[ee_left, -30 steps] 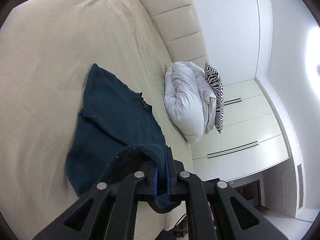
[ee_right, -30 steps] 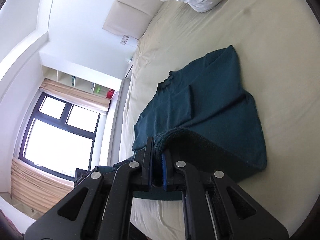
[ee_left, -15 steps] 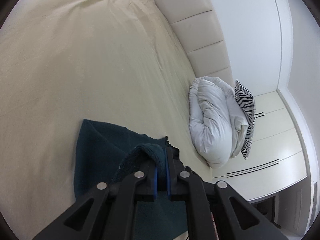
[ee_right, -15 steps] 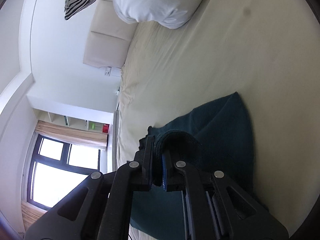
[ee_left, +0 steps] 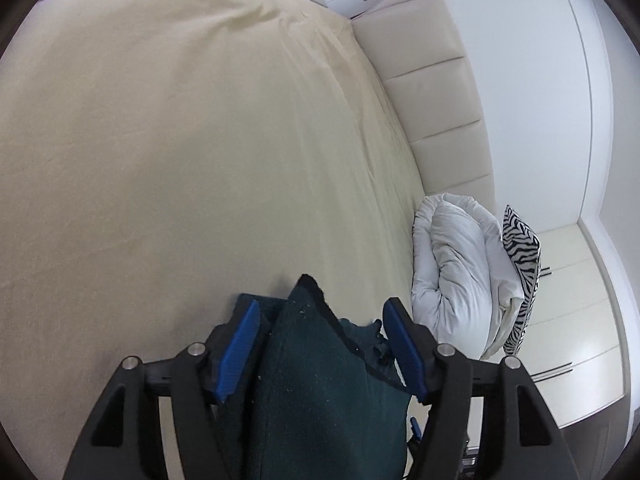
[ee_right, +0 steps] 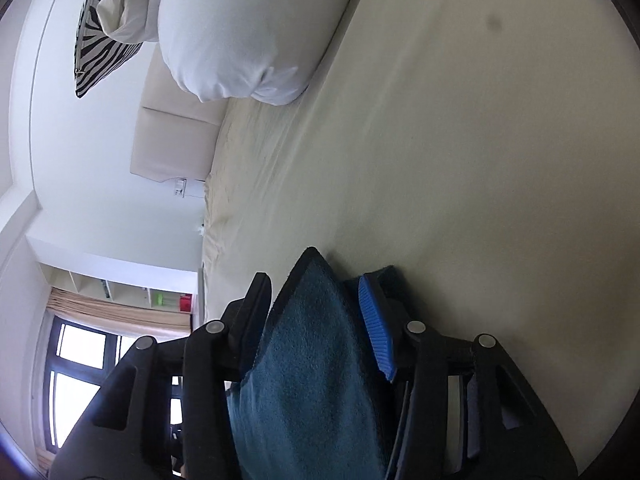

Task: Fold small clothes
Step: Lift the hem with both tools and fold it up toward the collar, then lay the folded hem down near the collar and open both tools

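The bed [ee_left: 168, 152] carried everything, covered by a cream sheet [ee_right: 460, 168] that lay smooth across the middle and creased toward the far corner. A dark teal garment [ee_left: 320, 380] lay on the sheet at its near edge, one pointed corner raised off the surface. A rolled white duvet [ee_left: 452, 276] rested on the bed against the padded headboard [ee_left: 436, 96], well apart from the garment. A zebra-striped pillow [ee_left: 520, 260] stood on edge just behind the duvet, touching it. One small dark spot [ee_right: 495, 21] marked the sheet.
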Motion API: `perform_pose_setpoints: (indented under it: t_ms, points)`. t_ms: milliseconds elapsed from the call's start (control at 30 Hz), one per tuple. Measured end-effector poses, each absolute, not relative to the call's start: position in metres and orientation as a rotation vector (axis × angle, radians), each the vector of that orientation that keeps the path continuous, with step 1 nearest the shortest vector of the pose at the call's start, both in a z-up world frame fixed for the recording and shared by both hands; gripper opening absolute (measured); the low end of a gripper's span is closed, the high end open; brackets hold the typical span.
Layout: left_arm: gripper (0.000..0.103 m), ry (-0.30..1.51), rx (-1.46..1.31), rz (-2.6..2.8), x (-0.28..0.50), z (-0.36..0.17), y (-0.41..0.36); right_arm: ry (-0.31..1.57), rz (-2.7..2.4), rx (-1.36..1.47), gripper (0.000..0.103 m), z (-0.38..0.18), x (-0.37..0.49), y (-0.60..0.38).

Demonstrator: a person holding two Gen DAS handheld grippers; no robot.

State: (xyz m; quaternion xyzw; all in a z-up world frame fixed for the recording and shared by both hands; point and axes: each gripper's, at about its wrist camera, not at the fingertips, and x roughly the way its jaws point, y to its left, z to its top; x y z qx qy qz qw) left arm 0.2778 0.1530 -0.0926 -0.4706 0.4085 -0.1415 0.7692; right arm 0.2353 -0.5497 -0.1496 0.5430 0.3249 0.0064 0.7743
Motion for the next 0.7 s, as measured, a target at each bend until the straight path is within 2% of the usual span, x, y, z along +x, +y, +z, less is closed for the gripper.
perform_pose_setpoints:
  t_ms: [133, 233, 333, 467, 533, 567, 600, 700]
  points:
    - [0.066, 0.897, -0.834, -0.370, 0.268, -0.071, 0.103, 0.639, -0.012, 0.892, 0.045, -0.107, 0.227, -0.519]
    - [0.066, 0.918, -0.705, -0.387, 0.265, -0.072, 0.060, 0.702, 0.090, 0.723, 0.045, -0.090, 0.240, -0.462]
    - [0.066, 0.892, -0.497, -0.352, 0.264, -0.074, 0.026, 0.857, 0.241, 0.669, 0.045, -0.101, 0.270, -0.410]
    - [0.066, 0.891, -0.454, -0.307, 0.265, -0.090, 0.028, 0.918, 0.195, 0.664, 0.044, -0.134, 0.298, -0.396]
    - [0.066, 0.877, -0.450, -0.292, 0.264, -0.093, 0.036, 0.882, 0.161, 0.733, 0.025, -0.156, 0.302, -0.421]
    - [0.066, 0.868, -0.449, -0.286, 0.264, -0.095, 0.040, 0.854, 0.153, 0.813, 0.005, -0.166, 0.300, -0.440]
    - [0.066, 0.861, -0.452, -0.281, 0.265, -0.096, 0.044, 0.833, 0.129, 0.889, 0.000, -0.175, 0.293, -0.457]
    - [0.066, 0.836, -0.480, -0.272, 0.266, -0.099, 0.049, 0.714, 0.049, 0.957, 0.000, -0.181, 0.278, -0.500]
